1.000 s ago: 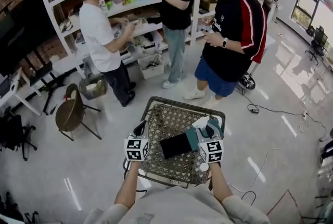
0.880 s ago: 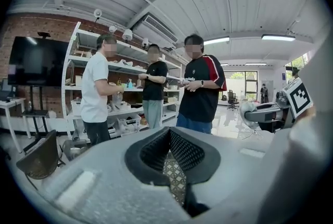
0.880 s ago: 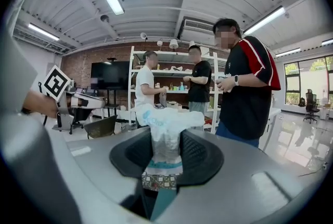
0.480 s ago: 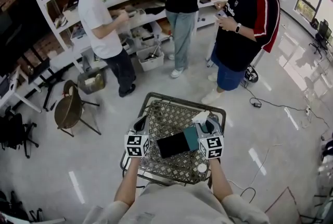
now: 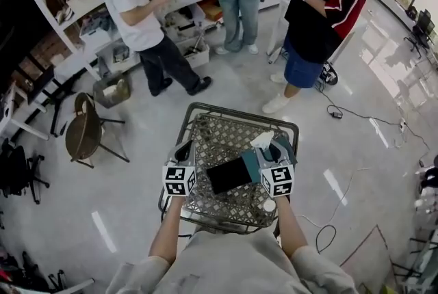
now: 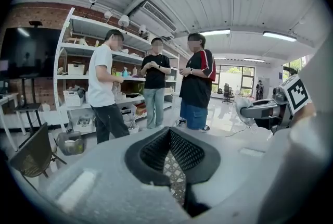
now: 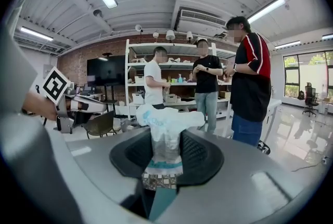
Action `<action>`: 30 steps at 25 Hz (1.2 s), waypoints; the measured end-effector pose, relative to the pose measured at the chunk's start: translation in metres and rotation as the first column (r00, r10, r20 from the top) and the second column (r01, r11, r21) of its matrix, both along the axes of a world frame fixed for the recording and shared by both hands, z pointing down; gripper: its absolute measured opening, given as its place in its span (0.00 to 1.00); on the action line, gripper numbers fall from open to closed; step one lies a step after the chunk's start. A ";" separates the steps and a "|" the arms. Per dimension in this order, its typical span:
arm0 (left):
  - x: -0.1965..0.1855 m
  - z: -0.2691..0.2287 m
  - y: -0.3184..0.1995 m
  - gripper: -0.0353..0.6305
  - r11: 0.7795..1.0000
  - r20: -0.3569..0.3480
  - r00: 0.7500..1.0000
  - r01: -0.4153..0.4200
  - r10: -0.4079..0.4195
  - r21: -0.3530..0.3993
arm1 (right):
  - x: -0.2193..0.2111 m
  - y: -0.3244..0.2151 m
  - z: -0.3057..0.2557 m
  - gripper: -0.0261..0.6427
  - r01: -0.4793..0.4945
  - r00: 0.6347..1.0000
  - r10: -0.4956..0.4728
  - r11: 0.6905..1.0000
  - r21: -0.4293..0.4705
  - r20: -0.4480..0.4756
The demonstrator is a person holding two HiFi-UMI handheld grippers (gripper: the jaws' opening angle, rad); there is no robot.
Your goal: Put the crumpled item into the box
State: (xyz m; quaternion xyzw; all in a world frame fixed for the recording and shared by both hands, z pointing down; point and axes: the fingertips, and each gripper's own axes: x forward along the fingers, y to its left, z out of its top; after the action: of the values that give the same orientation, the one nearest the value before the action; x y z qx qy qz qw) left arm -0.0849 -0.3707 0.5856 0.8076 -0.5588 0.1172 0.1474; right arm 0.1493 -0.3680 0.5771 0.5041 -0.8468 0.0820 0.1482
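A white crumpled packet (image 5: 262,141) with blue print sticks up from my right gripper (image 5: 272,148), which is shut on it; in the right gripper view the crumpled packet (image 7: 165,129) sits pinched between the jaws of the right gripper (image 7: 165,165). A black box (image 5: 228,175) with a teal side lies on the metal lattice table (image 5: 205,110), between the two grippers. My left gripper (image 5: 184,151) hovers at the box's left. In its own view the left gripper (image 6: 174,168) is open by a narrow gap with only the lattice showing through.
Three people (image 5: 137,5) stand past the table by white shelves (image 5: 75,5). A brown chair (image 5: 83,137) is on the floor at the left. A cable (image 5: 342,115) trails at the right. A small white round thing (image 5: 267,204) lies near the table's front edge.
Both grippers have sunk a little toward the table, the right still holding the packet. The head view has tipped down, so the people sit higher in the picture.
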 end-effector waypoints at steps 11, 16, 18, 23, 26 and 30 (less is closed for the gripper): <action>-0.011 0.054 0.007 0.06 0.994 -0.014 0.999 -0.031 0.029 -0.105 | -0.018 0.011 0.054 0.22 -0.009 1.000 0.006 0.994 -0.112 -0.026; -0.014 0.078 0.017 0.06 0.988 -0.022 0.999 -0.036 0.034 -0.153 | -0.027 0.026 0.082 0.22 -0.007 1.000 0.002 0.984 -0.176 -0.030; -0.015 0.089 0.023 0.06 0.985 -0.025 0.999 -0.039 0.035 -0.171 | -0.029 0.033 0.094 0.22 -0.006 0.999 -0.001 0.980 -0.199 -0.032; -0.018 0.113 0.039 0.06 0.977 -0.030 0.999 -0.035 0.030 -0.211 | -0.035 0.052 0.122 0.22 0.002 0.999 -0.012 0.967 -0.254 -0.038; -0.018 0.124 0.049 0.06 0.972 -0.035 0.999 -0.035 0.028 -0.232 | -0.038 0.063 0.134 0.22 0.006 0.999 -0.017 0.961 -0.278 -0.036; -0.018 0.139 0.057 0.06 0.966 -0.041 0.999 -0.031 0.021 -0.257 | -0.045 0.072 0.150 0.22 0.021 0.998 -0.036 0.951 -0.308 -0.042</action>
State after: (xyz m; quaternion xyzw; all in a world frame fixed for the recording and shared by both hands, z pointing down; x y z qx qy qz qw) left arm -0.1034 -0.3136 0.7242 0.7908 -0.5254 0.1755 0.2602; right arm 0.1042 -0.2958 0.7274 0.4643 -0.8273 0.1988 0.2459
